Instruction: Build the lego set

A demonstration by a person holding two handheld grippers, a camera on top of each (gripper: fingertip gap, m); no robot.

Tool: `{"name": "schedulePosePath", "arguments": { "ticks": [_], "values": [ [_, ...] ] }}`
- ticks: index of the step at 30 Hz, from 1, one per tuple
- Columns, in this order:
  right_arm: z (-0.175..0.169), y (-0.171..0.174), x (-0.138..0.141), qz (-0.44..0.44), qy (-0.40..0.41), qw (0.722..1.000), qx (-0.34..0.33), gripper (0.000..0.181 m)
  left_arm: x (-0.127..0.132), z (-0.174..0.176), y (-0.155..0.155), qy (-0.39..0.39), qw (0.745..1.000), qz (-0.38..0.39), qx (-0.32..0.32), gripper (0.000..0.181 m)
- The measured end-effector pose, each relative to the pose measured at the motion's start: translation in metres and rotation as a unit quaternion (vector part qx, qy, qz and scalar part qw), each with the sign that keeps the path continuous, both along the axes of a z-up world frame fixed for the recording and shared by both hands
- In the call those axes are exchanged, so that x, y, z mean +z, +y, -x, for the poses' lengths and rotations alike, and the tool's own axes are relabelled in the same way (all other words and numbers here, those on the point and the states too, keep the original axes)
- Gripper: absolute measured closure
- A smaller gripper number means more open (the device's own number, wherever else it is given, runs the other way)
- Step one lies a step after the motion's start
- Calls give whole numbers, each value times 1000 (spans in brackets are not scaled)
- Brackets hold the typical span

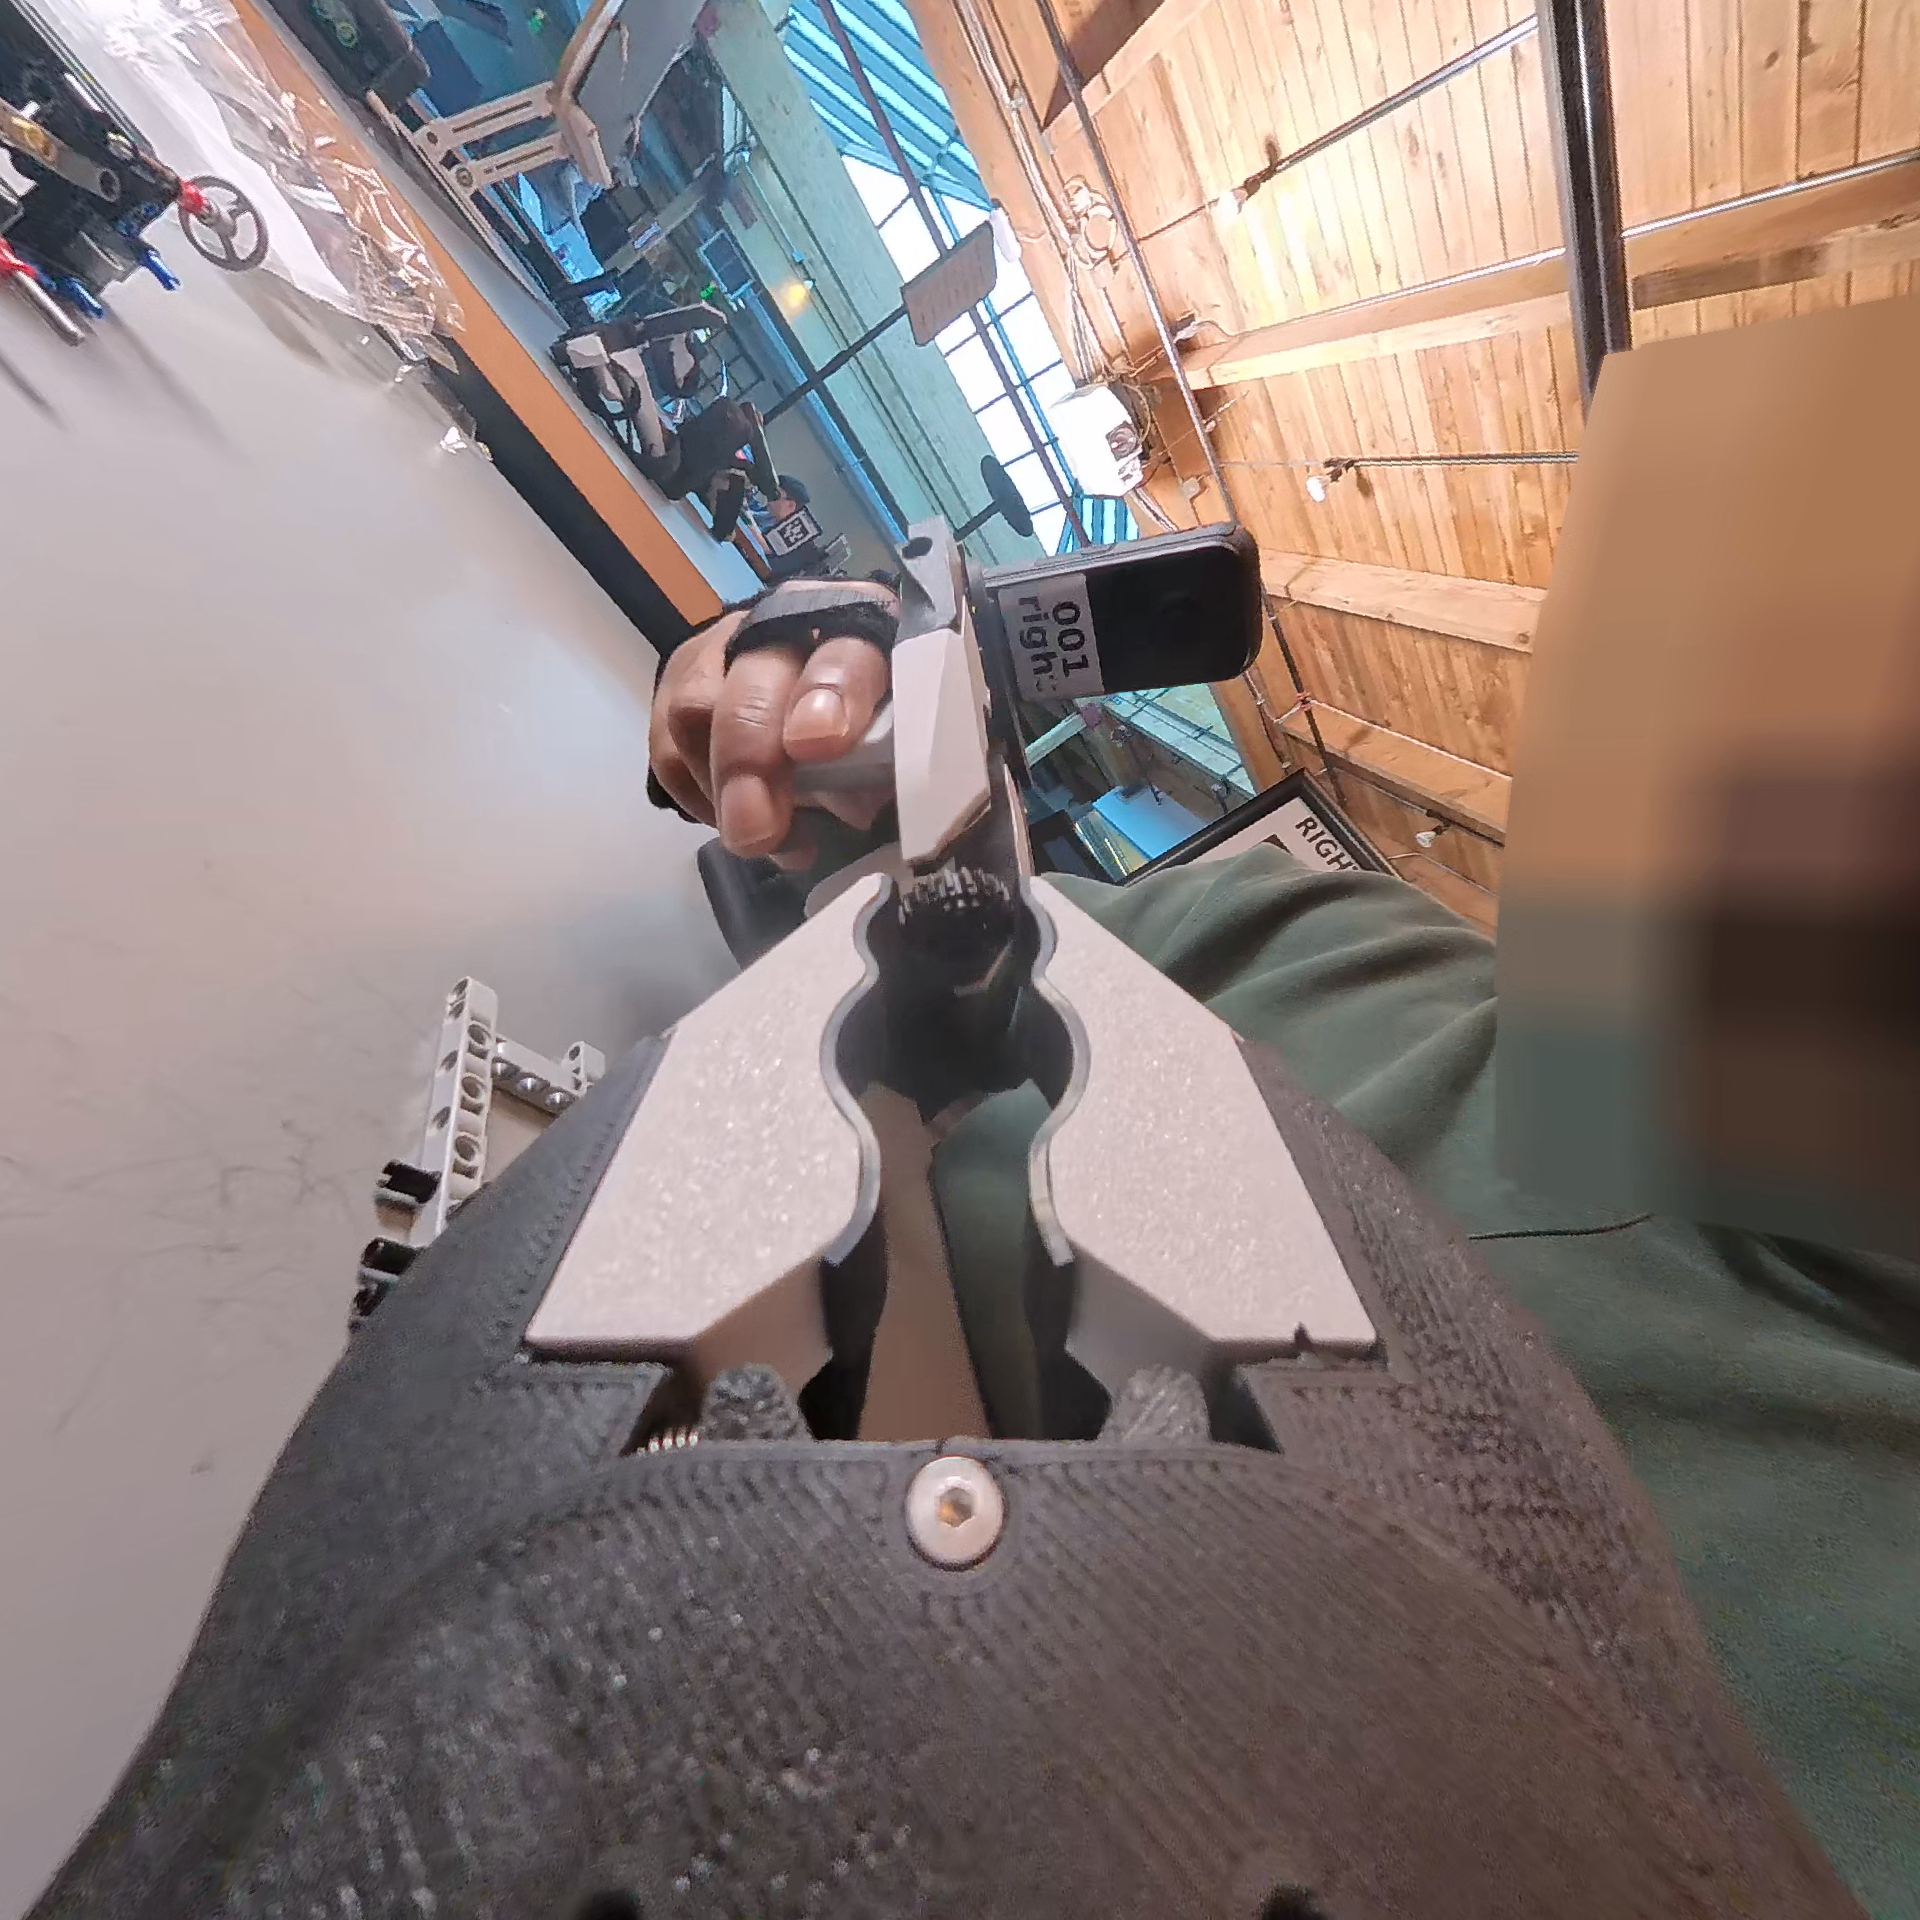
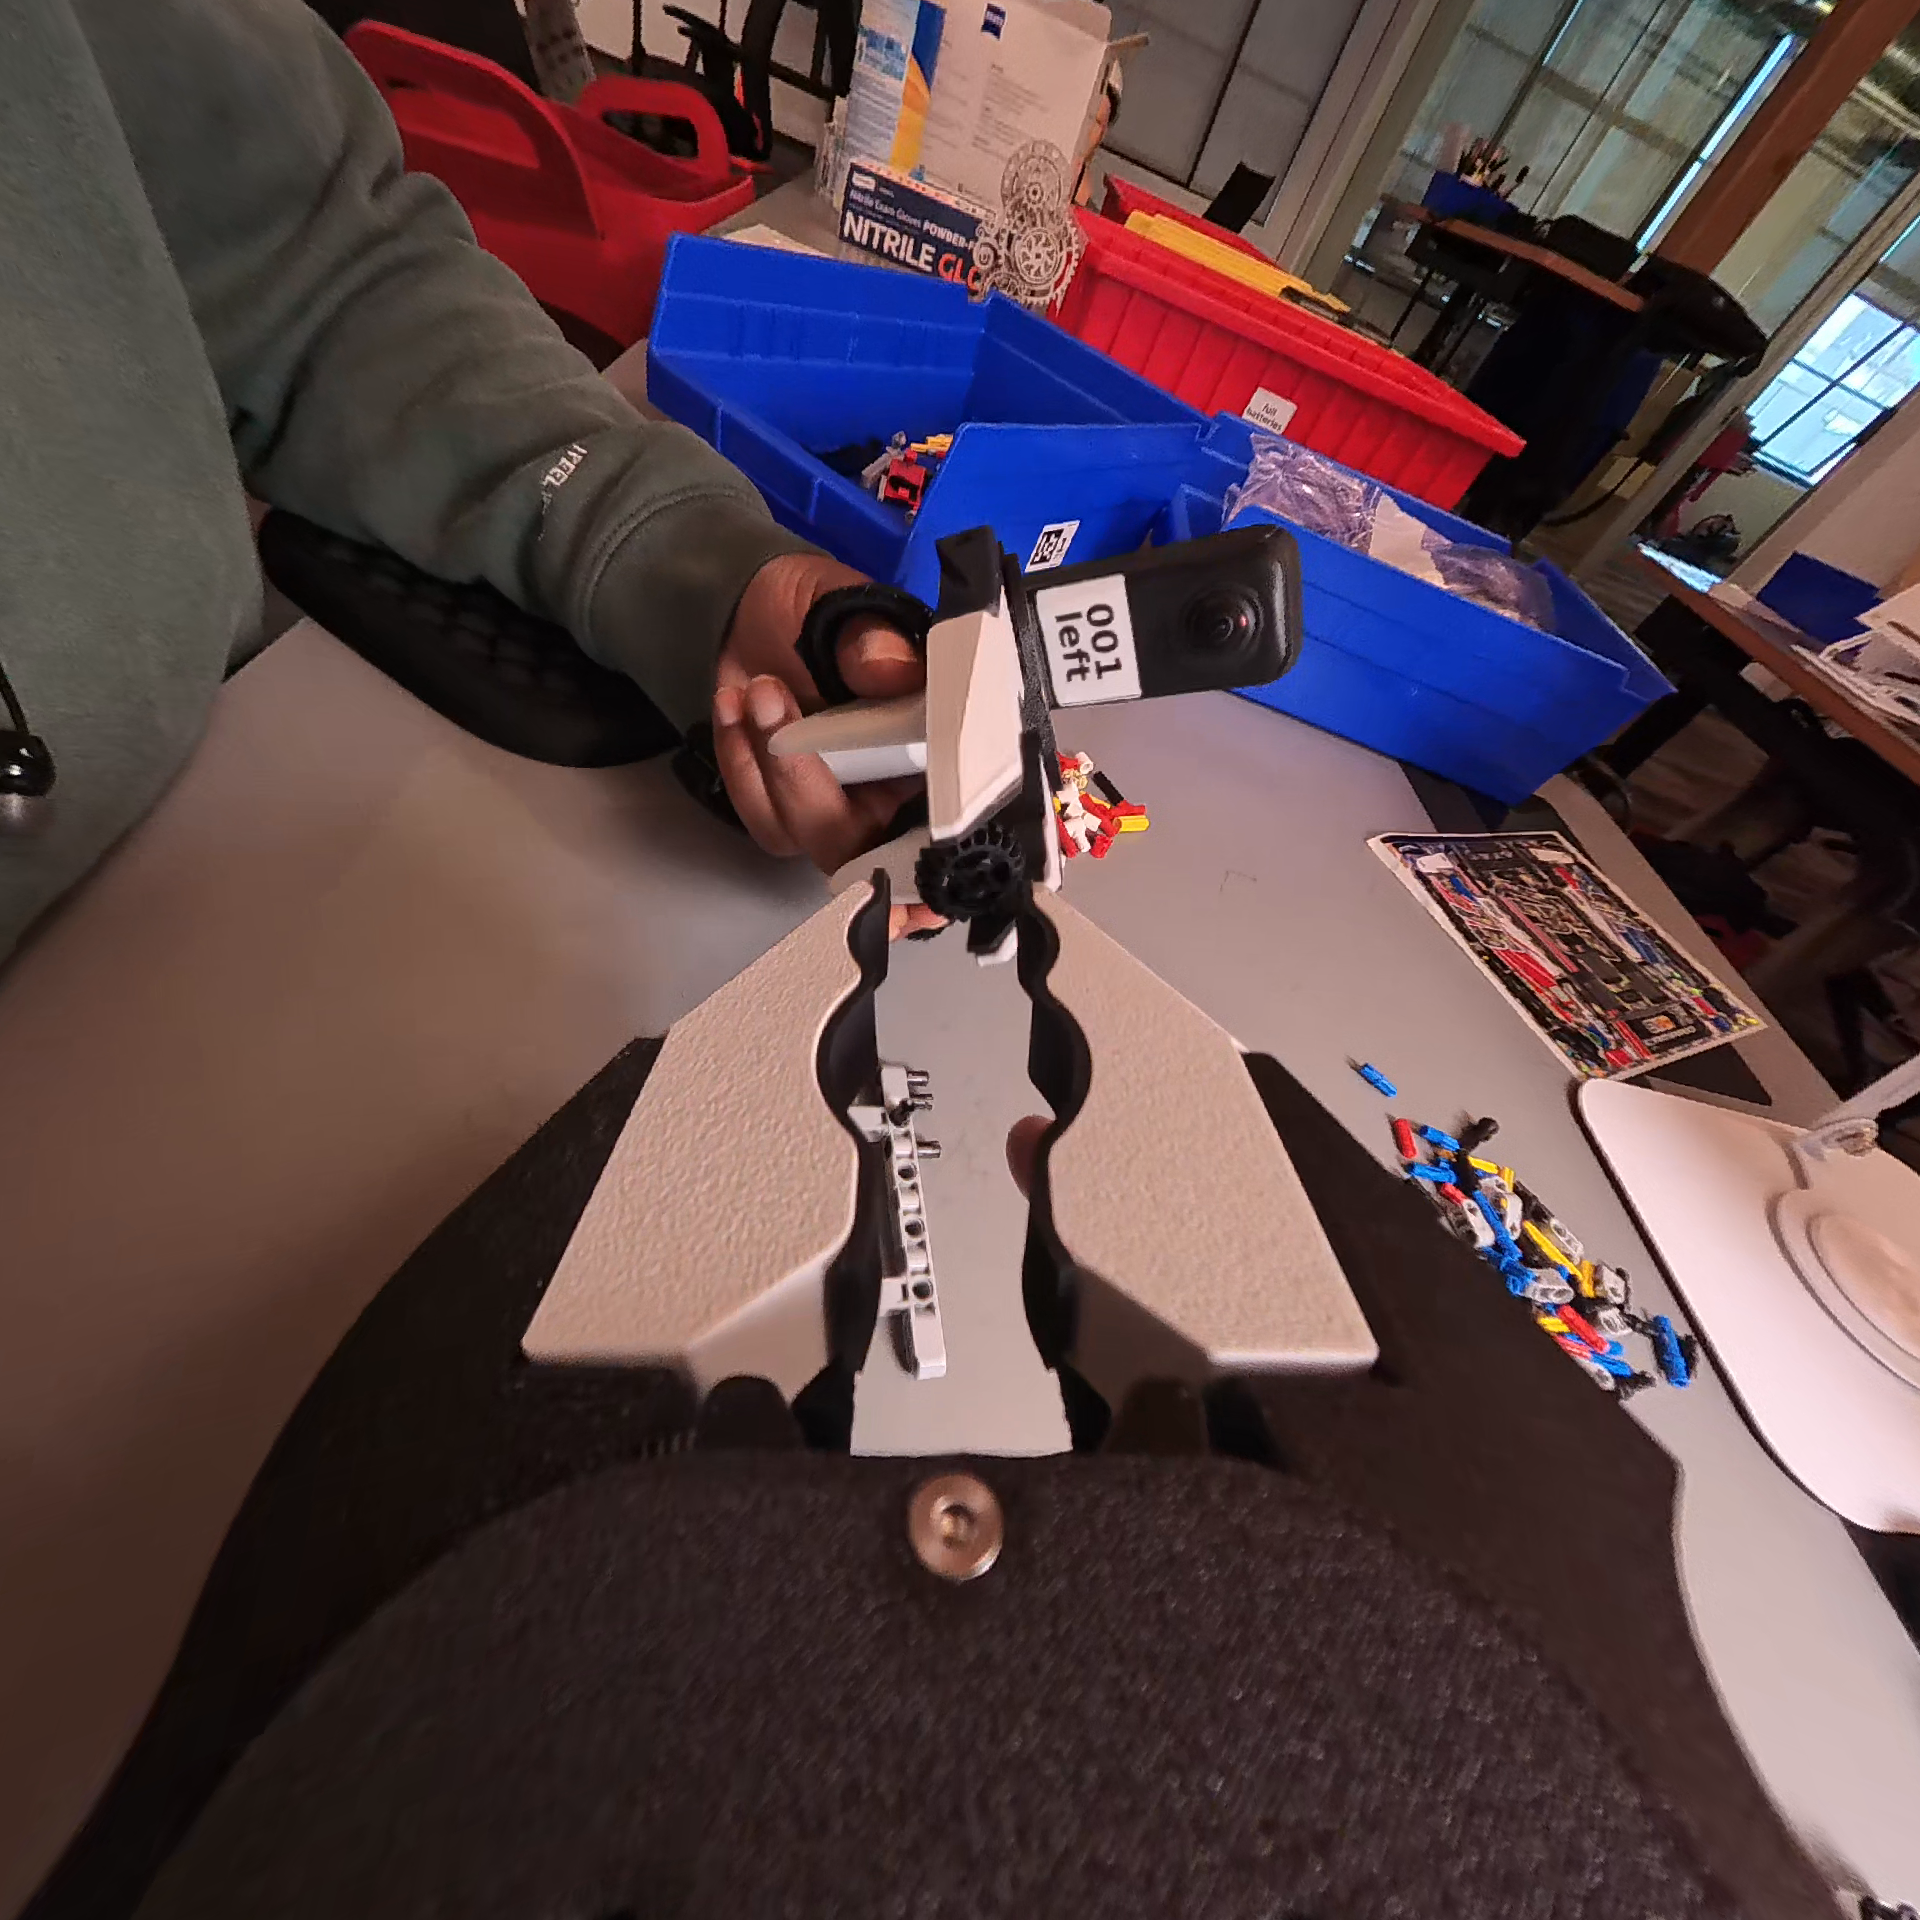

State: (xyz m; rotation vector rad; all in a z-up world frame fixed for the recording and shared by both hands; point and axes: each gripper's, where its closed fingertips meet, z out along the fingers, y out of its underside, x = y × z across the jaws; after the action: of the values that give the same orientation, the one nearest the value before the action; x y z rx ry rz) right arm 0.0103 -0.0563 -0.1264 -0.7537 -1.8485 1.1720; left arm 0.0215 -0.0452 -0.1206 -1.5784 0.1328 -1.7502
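We see the right gripper [image 2: 961, 914] closest to us. Its two fingers stand apart, one on each side of a small black gear [image 2: 971, 873]. We cannot tell if they touch the gear or squeeze it. Down through the gap between them we see a white beam [image 2: 904, 1226] with holes, lying on the grey table [image 2: 1247, 935].

The gear is up in the air, above the table. The left gripper [image 1: 956, 904] has its tips closed on the gear, which fills the space between them. A hand [image 2: 790, 748] holds this gripper.

Off to the side on the table is a heap of little blue, yellow and red pieces [image 2: 1538, 1236]. A bit farther lies the picture booklet [image 2: 1558, 945]. Behind everything stand blue bins [image 2: 1403, 644], and past them a red bin [image 2: 1247, 332].
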Motion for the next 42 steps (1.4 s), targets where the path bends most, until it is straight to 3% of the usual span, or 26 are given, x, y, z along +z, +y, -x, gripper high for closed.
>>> {"name": "schedulePosePath", "arguments": {
  "ticks": [27,39,42],
  "values": [
    [2,2,-7,-11,-14,1000,-8,163,-6,-2,1,5,1000,13,-7,162],
    [-2,-6,-16,-47,-24,999,16,161,-15,-11,-6,17,998,38,-47,162],
    [0,-2,-19,-46,-28,999,8,162,-18,-7,-2,44,998,35,-25,158]
  ]
}}
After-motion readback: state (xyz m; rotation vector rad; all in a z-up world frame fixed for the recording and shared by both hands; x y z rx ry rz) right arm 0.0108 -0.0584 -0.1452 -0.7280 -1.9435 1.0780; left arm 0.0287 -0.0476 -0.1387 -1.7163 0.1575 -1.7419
